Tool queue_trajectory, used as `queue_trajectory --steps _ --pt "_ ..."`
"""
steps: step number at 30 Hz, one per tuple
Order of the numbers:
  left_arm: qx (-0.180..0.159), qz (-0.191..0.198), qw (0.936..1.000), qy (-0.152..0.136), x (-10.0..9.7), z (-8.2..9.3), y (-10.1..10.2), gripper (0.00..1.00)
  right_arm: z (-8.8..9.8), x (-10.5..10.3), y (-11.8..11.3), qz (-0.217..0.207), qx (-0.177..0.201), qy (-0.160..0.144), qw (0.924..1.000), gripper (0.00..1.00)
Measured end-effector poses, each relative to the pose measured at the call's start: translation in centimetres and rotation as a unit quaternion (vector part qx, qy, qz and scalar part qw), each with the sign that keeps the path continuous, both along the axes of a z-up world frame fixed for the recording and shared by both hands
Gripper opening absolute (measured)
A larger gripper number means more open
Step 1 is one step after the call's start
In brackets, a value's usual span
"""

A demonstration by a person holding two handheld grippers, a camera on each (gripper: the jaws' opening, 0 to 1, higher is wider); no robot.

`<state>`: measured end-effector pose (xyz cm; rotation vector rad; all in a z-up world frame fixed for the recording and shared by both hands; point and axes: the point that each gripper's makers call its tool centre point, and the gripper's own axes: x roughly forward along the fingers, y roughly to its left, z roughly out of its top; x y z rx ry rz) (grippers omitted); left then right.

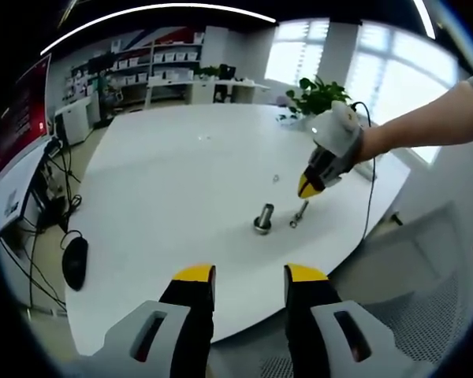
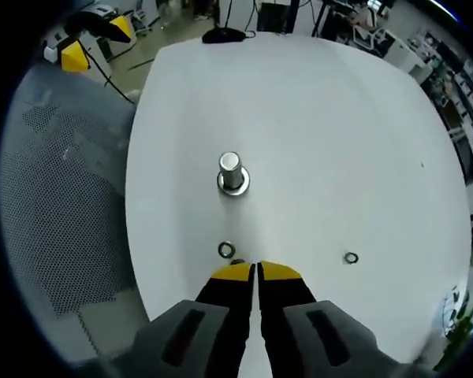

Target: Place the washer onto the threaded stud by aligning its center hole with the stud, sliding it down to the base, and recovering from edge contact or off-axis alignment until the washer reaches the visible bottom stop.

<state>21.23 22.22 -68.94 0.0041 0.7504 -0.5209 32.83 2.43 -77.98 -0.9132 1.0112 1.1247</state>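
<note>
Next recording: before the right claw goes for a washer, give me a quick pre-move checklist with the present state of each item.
1. Upright silver threaded stud free of any washer: ok.
2. Small metal ring washer lying loose on the white round table, just ahead of the right claw: ok.
3. Right claw open enough to grasp: not ok, jaws nearly closed.
4. Right claw carrying something: cannot tell.
5. Left claw open and held back from the stud: ok.
6. Second ring washer lying apart as a spare: ok.
</note>
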Motion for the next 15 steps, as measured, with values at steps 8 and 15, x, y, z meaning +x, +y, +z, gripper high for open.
queue_trajectory --steps 8,15 --pt "0.0 0.002 1.0 0.0 0.0 0.0 0.1 0.33 0.5 1.0 -0.2 -0.032 0.017 -0.005 0.9993 0.06" --pt "0.001 0.005 1.0 0.0 0.0 0.0 0.2 0.33 1.1 2.8 -0.9 -0.074 0.032 -0.023 0.9965 0.09"
